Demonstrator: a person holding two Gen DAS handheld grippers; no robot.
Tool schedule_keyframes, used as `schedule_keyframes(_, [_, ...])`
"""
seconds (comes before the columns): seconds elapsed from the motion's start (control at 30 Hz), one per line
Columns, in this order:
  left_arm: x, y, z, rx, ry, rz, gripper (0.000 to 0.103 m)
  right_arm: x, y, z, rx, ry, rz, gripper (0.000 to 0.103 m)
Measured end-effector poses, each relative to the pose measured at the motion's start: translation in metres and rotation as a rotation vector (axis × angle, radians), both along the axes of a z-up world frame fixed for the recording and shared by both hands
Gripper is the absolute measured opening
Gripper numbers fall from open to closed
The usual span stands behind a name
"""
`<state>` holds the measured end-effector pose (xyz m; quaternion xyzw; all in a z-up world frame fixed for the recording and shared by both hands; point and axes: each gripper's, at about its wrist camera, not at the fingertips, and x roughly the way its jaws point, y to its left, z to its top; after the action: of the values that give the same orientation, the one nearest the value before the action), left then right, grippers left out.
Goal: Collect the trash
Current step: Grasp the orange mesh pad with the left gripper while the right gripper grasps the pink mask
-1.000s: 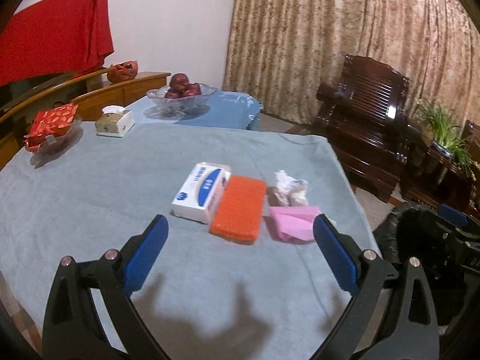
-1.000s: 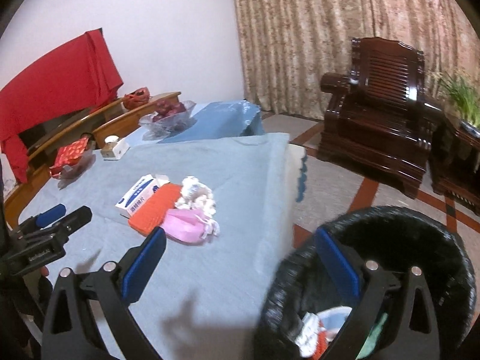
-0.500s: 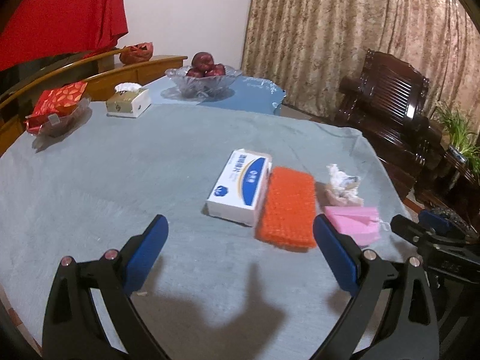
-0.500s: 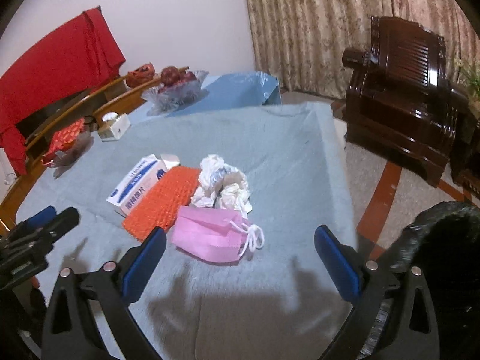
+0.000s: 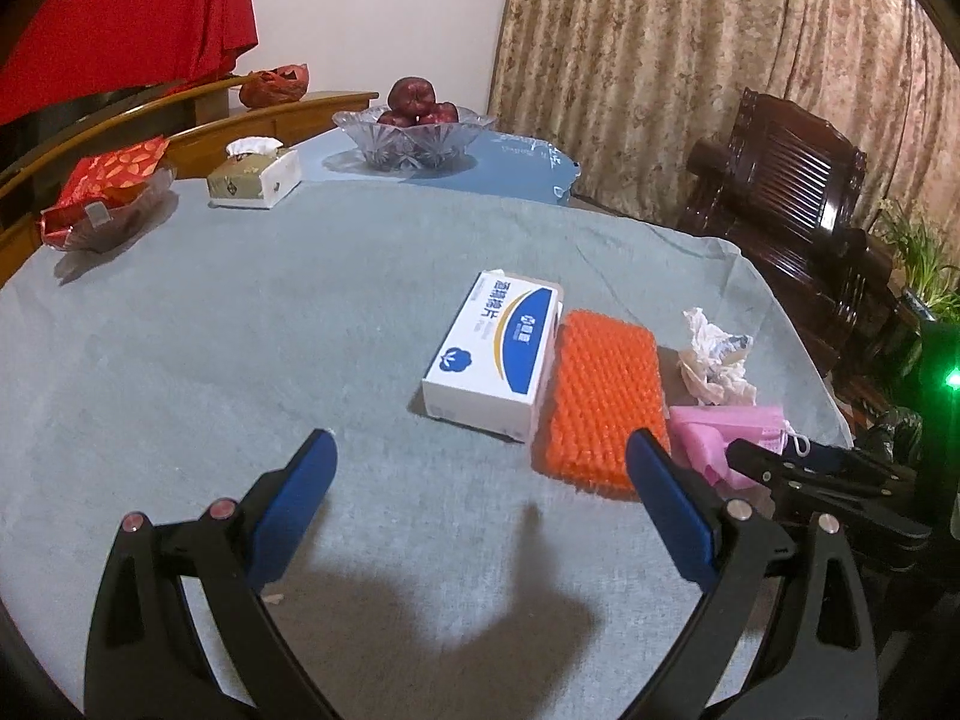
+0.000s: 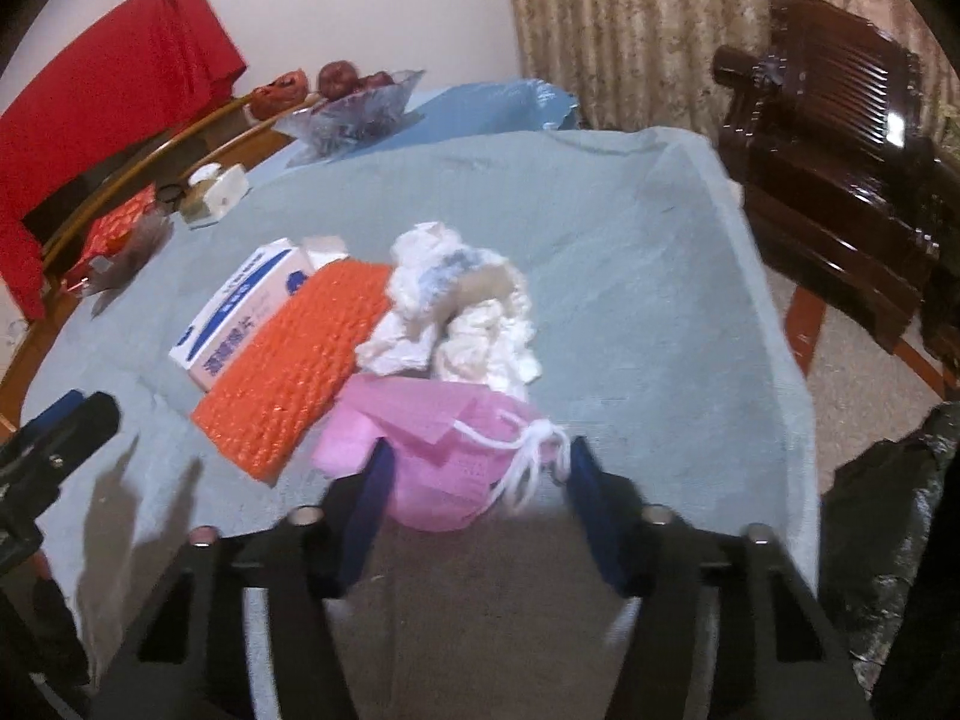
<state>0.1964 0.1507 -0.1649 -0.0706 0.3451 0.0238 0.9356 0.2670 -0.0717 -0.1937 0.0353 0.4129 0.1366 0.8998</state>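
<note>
A pink face mask [image 6: 444,468] with white ear loops lies on the grey tablecloth [image 6: 630,276]. My right gripper [image 6: 477,468] is open, its blue fingers either side of the mask, partly narrowed. Behind the mask are crumpled white tissue [image 6: 462,312], an orange textured pad [image 6: 300,360] and a white-and-blue box [image 6: 240,306]. In the left wrist view my left gripper [image 5: 480,480] is open and empty above the cloth, short of the box [image 5: 498,348], the pad [image 5: 603,396], the tissue [image 5: 714,360] and the mask [image 5: 726,432].
A black-lined bin [image 6: 888,540] stands on the floor at the table's right edge. At the far side are a glass fruit bowl [image 5: 414,132], a tissue box [image 5: 255,177] and a red packet on a dish [image 5: 108,186]. A dark wooden armchair [image 5: 786,192] stands to the right.
My right gripper swung from above the bin to the table and came down around the pink mask, its fingers narrowing. My left gripper drifted left and closer to the box.
</note>
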Motion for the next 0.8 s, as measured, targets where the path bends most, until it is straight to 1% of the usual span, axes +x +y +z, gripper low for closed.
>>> schedule_keyframes(0.13, [0.003, -0.005, -0.003, -0.006, 0.004, -0.008, 0.094, -0.003, 0.007, 0.000, 0.002, -0.001, 0.055, 0.022])
schedule_keyframes(0.17, [0.003, -0.006, -0.004, -0.007, 0.004, -0.009, 0.094, -0.005, 0.008, 0.001, 0.002, -0.004, 0.064, 0.020])
schedule_keyframes(0.2, [0.004, -0.008, -0.004, -0.009, 0.006, -0.011, 0.094, -0.007, 0.008, 0.001, 0.004, -0.005, 0.068, 0.015])
schedule_keyframes(0.23, [0.005, -0.010, -0.005, -0.012, 0.007, -0.012, 0.094, -0.008, 0.007, 0.001, 0.011, -0.004, 0.072, 0.012])
schedule_keyframes(0.3, [0.007, -0.014, -0.005, -0.015, 0.011, -0.020, 0.090, -0.011, 0.004, 0.002, 0.030, 0.001, 0.076, 0.007])
schedule_keyframes(0.37, [0.009, -0.019, -0.008, -0.016, 0.024, -0.030, 0.081, -0.012, 0.002, 0.004, 0.038, 0.003, 0.077, 0.006])
schedule_keyframes(0.4, [0.011, -0.021, -0.009, -0.020, 0.031, -0.035, 0.079, -0.014, 0.000, 0.006, 0.040, 0.001, 0.078, 0.005])
schedule_keyframes(0.6, [0.016, -0.037, -0.018, -0.039, 0.054, -0.061, 0.078, -0.022, -0.009, 0.016, 0.037, -0.025, 0.055, 0.005])
schedule_keyframes(0.8, [0.030, -0.044, -0.027, -0.051, 0.082, -0.073, 0.077, -0.021, -0.019, 0.013, 0.037, -0.015, 0.022, 0.005])
